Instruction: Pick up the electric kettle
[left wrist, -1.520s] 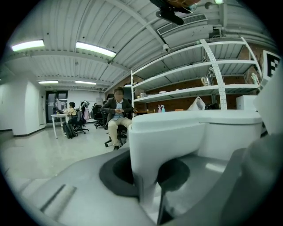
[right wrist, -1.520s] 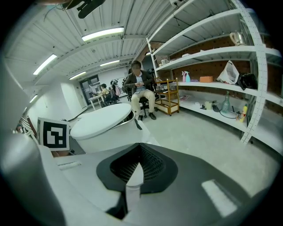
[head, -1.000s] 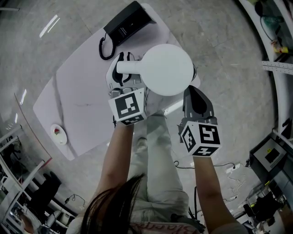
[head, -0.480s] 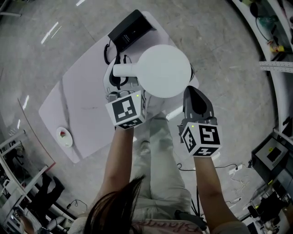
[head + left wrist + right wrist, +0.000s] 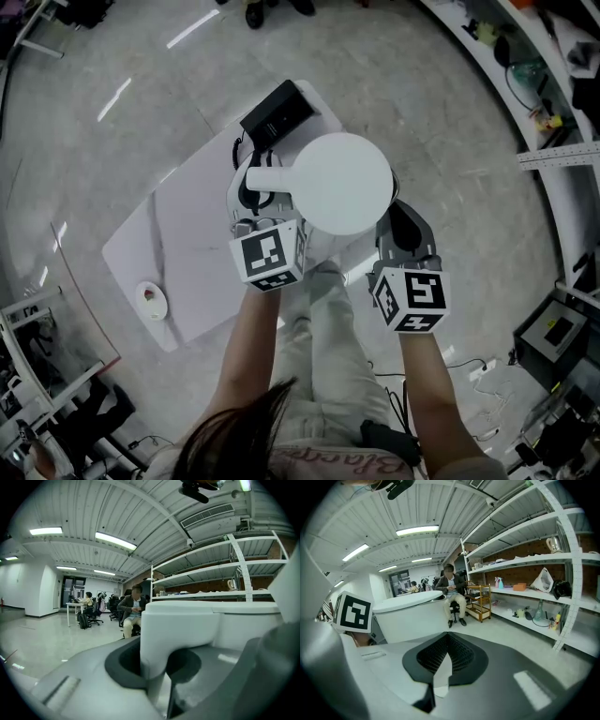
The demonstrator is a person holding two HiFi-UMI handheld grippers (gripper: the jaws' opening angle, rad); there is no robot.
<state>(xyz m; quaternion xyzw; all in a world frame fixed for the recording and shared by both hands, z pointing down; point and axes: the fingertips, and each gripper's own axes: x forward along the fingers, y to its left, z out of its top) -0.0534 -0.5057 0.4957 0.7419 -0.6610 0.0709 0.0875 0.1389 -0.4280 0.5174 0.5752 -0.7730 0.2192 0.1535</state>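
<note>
The white electric kettle (image 5: 342,183) hangs in the air above the white table (image 5: 187,253), seen from over its round lid. My left gripper (image 5: 258,202) is shut on the kettle's handle (image 5: 272,178) from the near side. In the left gripper view the handle (image 5: 178,630) fills the gap between the grey jaws of the left gripper (image 5: 161,667). My right gripper (image 5: 405,220) is held just right of the kettle, apart from it, with its jaws shut on nothing. The right gripper view has the right gripper (image 5: 440,667) below and the kettle (image 5: 410,616) to the left.
A black box-shaped unit (image 5: 277,114) with a coiled cord lies at the table's far end. A small round dish (image 5: 150,300) sits near the table's left corner. Grey floor surrounds the table; shelving (image 5: 525,588) runs along the right.
The table has dropped away and looks smaller beneath the kettle, which stays in the left gripper's hold. The right gripper keeps its place beside it.
</note>
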